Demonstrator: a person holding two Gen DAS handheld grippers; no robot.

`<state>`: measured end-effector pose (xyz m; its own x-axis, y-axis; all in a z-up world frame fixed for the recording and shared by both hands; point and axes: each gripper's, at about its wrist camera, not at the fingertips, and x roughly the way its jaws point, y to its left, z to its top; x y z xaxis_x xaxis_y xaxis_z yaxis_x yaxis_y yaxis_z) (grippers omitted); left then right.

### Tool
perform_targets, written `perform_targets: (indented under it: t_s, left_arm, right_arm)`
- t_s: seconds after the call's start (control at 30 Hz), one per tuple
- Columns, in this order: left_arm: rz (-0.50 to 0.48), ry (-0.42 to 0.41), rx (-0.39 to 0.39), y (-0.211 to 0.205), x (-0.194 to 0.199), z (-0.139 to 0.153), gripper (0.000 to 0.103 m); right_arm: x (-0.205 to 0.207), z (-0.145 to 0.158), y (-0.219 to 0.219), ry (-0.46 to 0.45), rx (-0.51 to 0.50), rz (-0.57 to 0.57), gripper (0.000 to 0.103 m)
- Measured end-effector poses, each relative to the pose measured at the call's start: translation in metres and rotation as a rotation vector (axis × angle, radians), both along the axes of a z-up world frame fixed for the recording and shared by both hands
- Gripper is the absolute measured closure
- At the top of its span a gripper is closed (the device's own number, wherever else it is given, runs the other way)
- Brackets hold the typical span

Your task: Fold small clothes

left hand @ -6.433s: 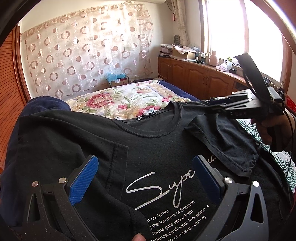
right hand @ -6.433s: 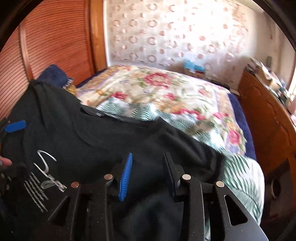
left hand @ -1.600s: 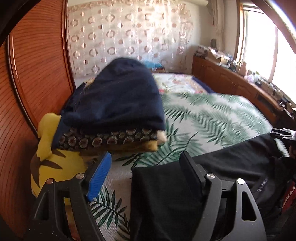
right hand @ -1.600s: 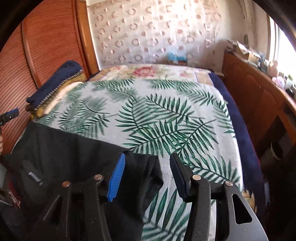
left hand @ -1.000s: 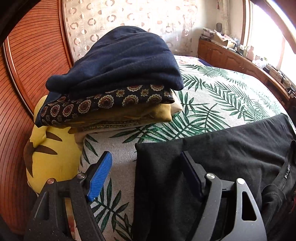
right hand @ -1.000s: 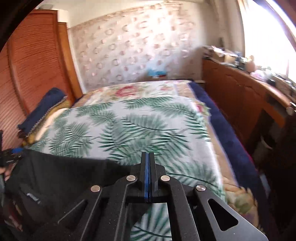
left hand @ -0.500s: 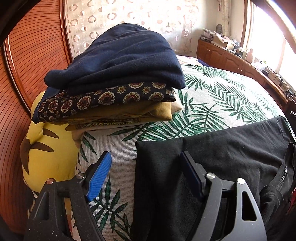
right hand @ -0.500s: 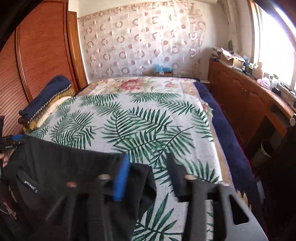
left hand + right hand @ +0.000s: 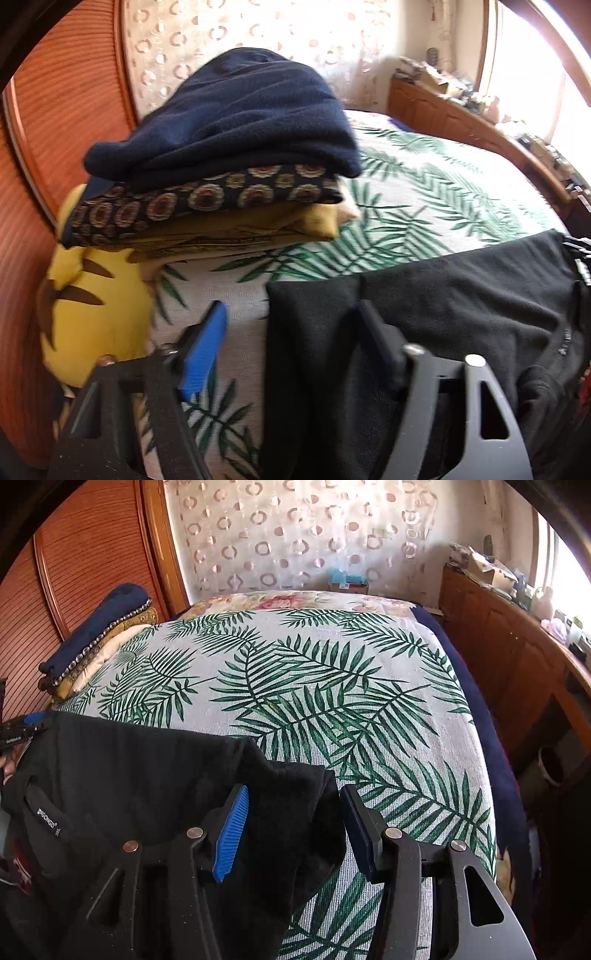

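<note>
Big bed with a white palm-leaf print cover (image 9: 332, 686) fills the middle of both views, mostly bare toward the top and right of the right wrist frame. Black cotton t-shirt (image 9: 140, 775) lies flat at lower left there, lower right in the left wrist view (image 9: 443, 314). Stack of folded clothes, navy fleece on top (image 9: 236, 122), sits upper left, just beside the shirt's corner; yellow plush cushion (image 9: 88, 306) at left edge. Left gripper (image 9: 291, 343): jaws closing, partly apart, shirt's left edge between them, pads not pressing. Right gripper (image 9: 293, 830): jaws about half apart, shirt's right corner between them, not pinched.
</note>
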<state>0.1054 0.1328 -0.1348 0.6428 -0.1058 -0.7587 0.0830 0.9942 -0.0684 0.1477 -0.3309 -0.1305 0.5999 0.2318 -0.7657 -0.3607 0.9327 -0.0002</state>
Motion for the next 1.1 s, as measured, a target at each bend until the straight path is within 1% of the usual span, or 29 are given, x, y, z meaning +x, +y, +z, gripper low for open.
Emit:
perform_targets:
  t_s: [0.03,0.07,0.1,0.13,0.17,0.2,0.23,0.27,0.3,0.37,0.4,0.43,0.5,0.57,0.6,0.63,0.7,0.8,0.87,0.93,1.0,1.1]
  left_arm:
    - [-0.018,0.003,-0.018,-0.001,-0.001,0.001,0.051]
    - [-0.035,0.004,-0.019,-0.003,-0.001,0.001,0.060]
    - [-0.047,0.005,-0.017,-0.005,-0.002,0.002,0.064]
    - [-0.060,0.007,-0.009,-0.008,-0.002,0.003,0.071]
    - [-0.075,0.011,-0.008,-0.011,-0.002,0.004,0.082]
    - [-0.086,0.014,-0.013,-0.013,-0.003,0.006,0.087]
    - [-0.084,0.007,-0.005,-0.015,-0.005,0.009,0.090]
    - [-0.063,-0.016,0.016,-0.016,-0.008,0.014,0.092]
    - [-0.039,-0.052,0.025,-0.017,-0.014,0.023,0.093]
    - [-0.044,-0.136,-0.012,-0.019,-0.030,0.051,0.093]
    - [-0.049,-0.172,-0.024,-0.020,-0.037,0.063,0.093]
    - [-0.060,-0.214,-0.039,-0.022,-0.047,0.082,0.094]
    - [-0.067,-0.272,-0.045,-0.028,-0.060,0.108,0.094]
    - [-0.093,-0.349,-0.049,-0.034,-0.079,0.140,0.094]
    - [-0.102,-0.377,-0.049,-0.037,-0.086,0.152,0.094]
    - [-0.112,-0.422,-0.042,-0.039,-0.097,0.170,0.094]
    - [-0.118,-0.482,-0.041,-0.038,-0.112,0.193,0.094]
    - [-0.114,-0.543,-0.058,-0.033,-0.123,0.220,0.094]
    - [-0.106,-0.597,-0.062,-0.029,-0.133,0.238,0.094]
    - [-0.109,-0.641,-0.079,-0.023,-0.142,0.256,0.094]
    - [-0.113,-0.679,-0.080,-0.023,-0.149,0.271,0.094]
    - [-0.127,-0.716,-0.086,-0.023,-0.157,0.289,0.094]
  right_arm:
    - [-0.001,0.000,0.002,0.000,-0.005,0.007,0.050]
    - [-0.001,-0.001,0.004,0.002,-0.005,0.020,0.051]
    - [-0.002,-0.001,0.006,0.005,-0.002,0.043,0.059]
    - [-0.003,-0.005,0.013,0.006,0.001,0.070,0.067]
    - [-0.005,-0.005,0.016,0.007,-0.006,0.093,0.072]
    - [-0.006,-0.005,0.017,0.015,-0.002,0.111,0.086]
    - [-0.007,-0.004,0.018,0.025,0.011,0.123,0.090]
    - [-0.009,-0.002,0.018,0.019,0.018,0.129,0.091]
    - [-0.012,0.001,0.018,0.008,0.022,0.134,0.092]
    - [-0.020,0.010,0.017,-0.006,0.051,0.146,0.093]
    - [-0.026,0.019,0.016,-0.026,0.060,0.149,0.093]
    - [-0.033,0.030,0.014,-0.053,0.070,0.149,0.093]
    - [-0.048,0.059,0.008,-0.114,0.107,0.146,0.093]
    - [-0.065,0.092,0.002,-0.186,0.135,0.152,0.093]
    - [-0.073,0.107,-0.001,-0.220,0.139,0.153,0.093]
    - [-0.081,0.121,-0.004,-0.255,0.138,0.142,0.093]
    - [-0.095,0.152,-0.011,-0.313,0.136,0.115,0.093]
    - [-0.116,0.194,-0.019,-0.399,0.100,0.113,0.094]
    - [-0.128,0.217,-0.025,-0.443,0.102,0.111,0.094]
    - [-0.142,0.236,-0.031,-0.488,0.108,0.106,0.094]
    - [-0.155,0.258,-0.036,-0.530,0.125,0.111,0.094]
    - [-0.171,0.281,-0.039,-0.585,0.118,0.116,0.094]
